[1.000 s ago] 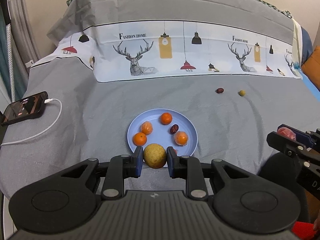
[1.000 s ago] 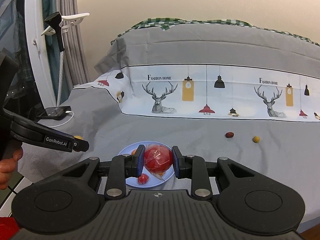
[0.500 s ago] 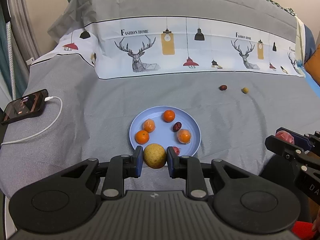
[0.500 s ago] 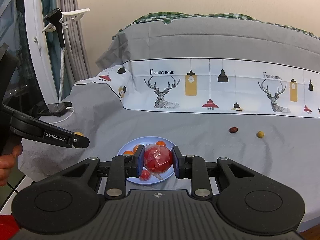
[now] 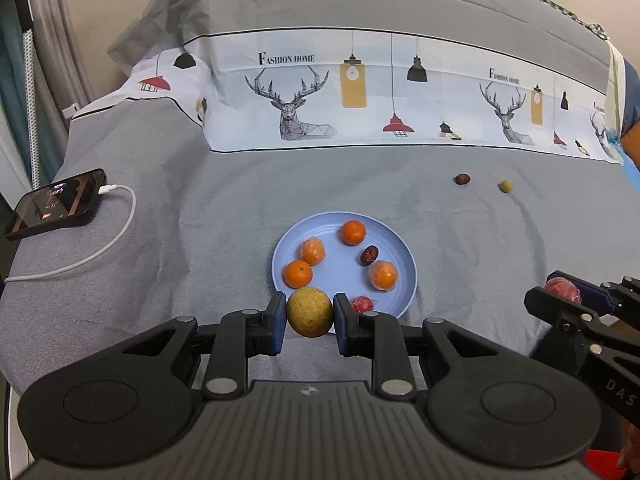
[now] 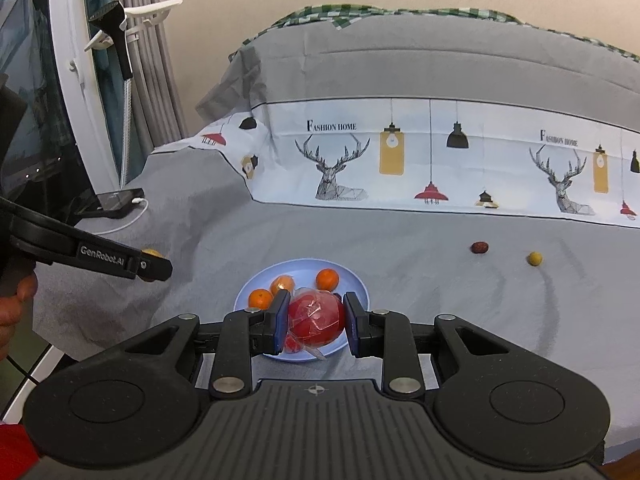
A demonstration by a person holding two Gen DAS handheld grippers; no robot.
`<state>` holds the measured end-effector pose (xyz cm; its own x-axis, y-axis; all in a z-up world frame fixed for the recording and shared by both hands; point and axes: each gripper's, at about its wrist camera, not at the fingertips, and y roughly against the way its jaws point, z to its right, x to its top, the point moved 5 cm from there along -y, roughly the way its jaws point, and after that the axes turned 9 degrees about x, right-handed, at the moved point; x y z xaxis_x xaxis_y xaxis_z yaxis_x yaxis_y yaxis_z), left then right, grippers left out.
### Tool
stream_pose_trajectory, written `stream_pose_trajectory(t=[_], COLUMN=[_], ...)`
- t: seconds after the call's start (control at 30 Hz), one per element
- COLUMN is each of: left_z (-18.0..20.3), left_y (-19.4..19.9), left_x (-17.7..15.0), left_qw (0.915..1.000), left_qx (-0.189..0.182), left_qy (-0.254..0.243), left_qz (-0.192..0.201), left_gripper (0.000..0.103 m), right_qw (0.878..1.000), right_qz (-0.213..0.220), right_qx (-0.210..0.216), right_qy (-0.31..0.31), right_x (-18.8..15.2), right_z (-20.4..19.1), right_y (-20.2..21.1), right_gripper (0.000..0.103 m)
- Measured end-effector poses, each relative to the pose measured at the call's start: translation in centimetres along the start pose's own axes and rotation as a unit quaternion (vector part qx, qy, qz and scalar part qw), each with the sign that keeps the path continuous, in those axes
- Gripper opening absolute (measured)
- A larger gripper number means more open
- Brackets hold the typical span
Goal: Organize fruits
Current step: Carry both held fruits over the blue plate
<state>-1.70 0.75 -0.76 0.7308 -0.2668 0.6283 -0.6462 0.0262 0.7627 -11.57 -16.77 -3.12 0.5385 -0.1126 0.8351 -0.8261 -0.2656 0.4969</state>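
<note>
- Left gripper: pads clamped on a round yellow-green fruit, speckled skin, no long axis to mind. It hangs over the near rim of the blue plate.
- Right gripper: closed on a red fruit in clear wrap, held above the plate's near edge; a wrap tail sticks out below.
- Plate contents: four oranges, two of them wrapped, one dark date-like fruit, one small wrapped red fruit at the near rim.
- Off the plate, far right of it on the grey bedspread: a dark red date and a small yellow fruit, apart from each other.
- Key relation: the plate lies directly ahead of and below both grippers. Left looks nearer to its rim; judged likely to set down first.
- Pose: left pitched steeply down, right shallower and coming in from the plate's right side.
- Risk, judged: round fruit may roll off the shallow rim if let go at the edge.
</note>
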Motion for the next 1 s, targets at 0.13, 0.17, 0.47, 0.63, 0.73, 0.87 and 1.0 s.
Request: stream_pose_trajectory(t=[0.13,0.17,0.47,0.63,0.73,0.87,1.0], left_z=[-0.2,-0.2,0.9,1.6,1.9,2.0,2.0], left_y=[-0.9,-1.2,-6.1,-8.8,-10.6,-13.0,-15.3], left_x=[0.3,0.4,3.1,4.5,5.1,5.5,5.7], left_qw=[0.9999,0.9999,0.9986,0.9984,0.9979,0.9969,0.9957], left_qx=[0.004,0.006,0.018,0.02,0.02,0.019,0.019], left_qy=[0.006,0.008,0.004,-0.007,-0.011,-0.013,-0.013], left_qz=[-0.009,-0.013,-0.049,-0.053,-0.06,-0.075,-0.089], left_gripper=[0.027,0.027,0.027,0.027,0.027,0.027,0.027], right_qw=[1.0,1.0,0.999,0.998,0.997,0.996,0.995], right_qz=[-0.011,-0.014,-0.04,-0.062,-0.073,-0.085,-0.1], right_qx=[0.002,0.002,0.003,-0.001,0.0,0.007,0.013], right_qy=[-0.002,-0.004,-0.018,-0.014,-0.008,-0.003,-0.001], right_x=[0.0,-0.1,0.6,0.5,0.7,0.7,0.6], right_z=[0.5,0.7,2.0,2.6,2.8,3.1,3.4], right_y=[-1.3,-1.7,-6.6,-9.5,-11.3,-13.6,-16.0], right_gripper=[0.03,0.03,0.03,0.03,0.03,0.03,0.03])
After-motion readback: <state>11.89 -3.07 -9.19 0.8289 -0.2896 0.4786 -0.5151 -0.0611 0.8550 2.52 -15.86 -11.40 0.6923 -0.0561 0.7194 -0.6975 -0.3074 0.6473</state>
